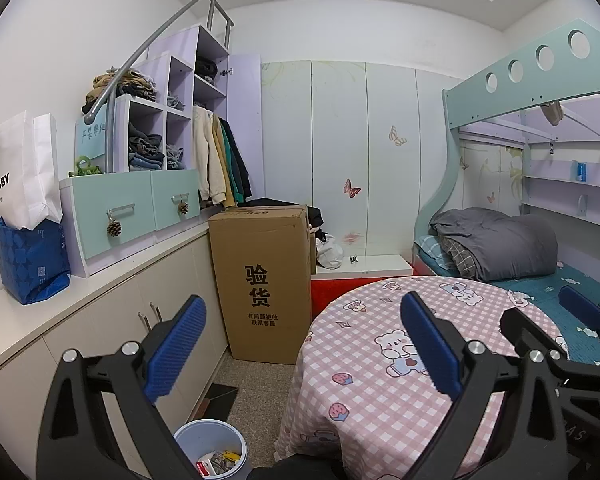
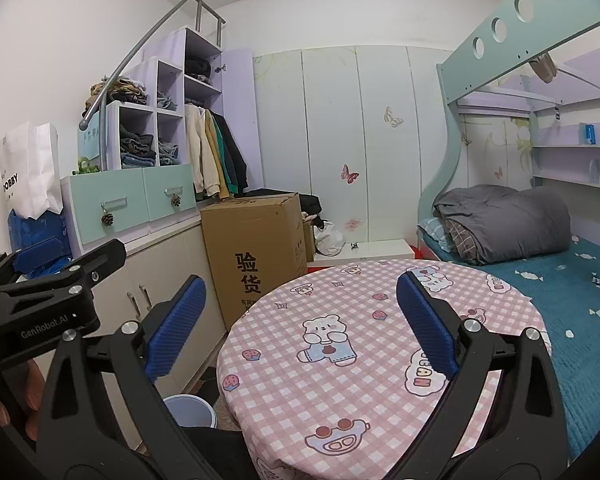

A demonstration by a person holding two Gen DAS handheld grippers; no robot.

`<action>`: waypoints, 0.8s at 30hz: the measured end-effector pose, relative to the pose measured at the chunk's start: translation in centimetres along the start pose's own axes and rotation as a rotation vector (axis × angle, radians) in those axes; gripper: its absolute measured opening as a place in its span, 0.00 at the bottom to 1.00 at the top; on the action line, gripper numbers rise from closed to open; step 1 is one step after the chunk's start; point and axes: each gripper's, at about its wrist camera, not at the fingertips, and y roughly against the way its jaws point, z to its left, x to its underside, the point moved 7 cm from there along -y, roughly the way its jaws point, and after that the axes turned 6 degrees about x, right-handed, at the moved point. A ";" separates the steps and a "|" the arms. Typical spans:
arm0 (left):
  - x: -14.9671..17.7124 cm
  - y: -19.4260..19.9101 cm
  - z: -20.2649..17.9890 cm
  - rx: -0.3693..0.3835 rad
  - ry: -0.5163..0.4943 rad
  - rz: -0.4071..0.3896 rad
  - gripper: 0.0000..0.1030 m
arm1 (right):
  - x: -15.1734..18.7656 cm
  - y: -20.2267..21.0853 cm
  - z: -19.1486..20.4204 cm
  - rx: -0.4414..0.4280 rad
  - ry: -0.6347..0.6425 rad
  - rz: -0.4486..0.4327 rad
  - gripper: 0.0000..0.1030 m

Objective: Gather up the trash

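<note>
Down low, below and just left of the left gripper (image 1: 302,344), a pale blue round plastic waste bin (image 1: 211,447) stands on the speckled floor, with crumpled wrappers and bits of paper (image 1: 216,462) lying in its bottom. Both blue ribbed pads of that gripper stand wide apart with nothing between them. Straight ahead of its left finger rises a tall brown cardboard box with black printed characters (image 1: 262,280), set against the low beige cabinets (image 1: 156,312). Under its right finger spreads a round table covered with a pink checked cloth printed with bears (image 1: 372,360).

From the right wrist view, the same bin (image 2: 190,410) sits below and left of the right gripper (image 2: 300,326), beside the table (image 2: 340,380), only its rim visible. This gripper's fingers are likewise spread wide and empty above the cloth. Further right of it lies a teal bedspread (image 2: 572,308) with a rolled grey quilt (image 2: 508,222).
</note>
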 end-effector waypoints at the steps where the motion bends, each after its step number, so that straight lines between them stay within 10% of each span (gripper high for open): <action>1: 0.0 0.0 0.0 -0.001 -0.001 0.001 0.93 | 0.0 0.0 0.0 0.000 -0.001 0.000 0.92; 24: 0.2 0.0 -0.2 0.004 -0.005 0.006 0.93 | 0.1 0.2 0.1 0.003 -0.008 0.006 0.92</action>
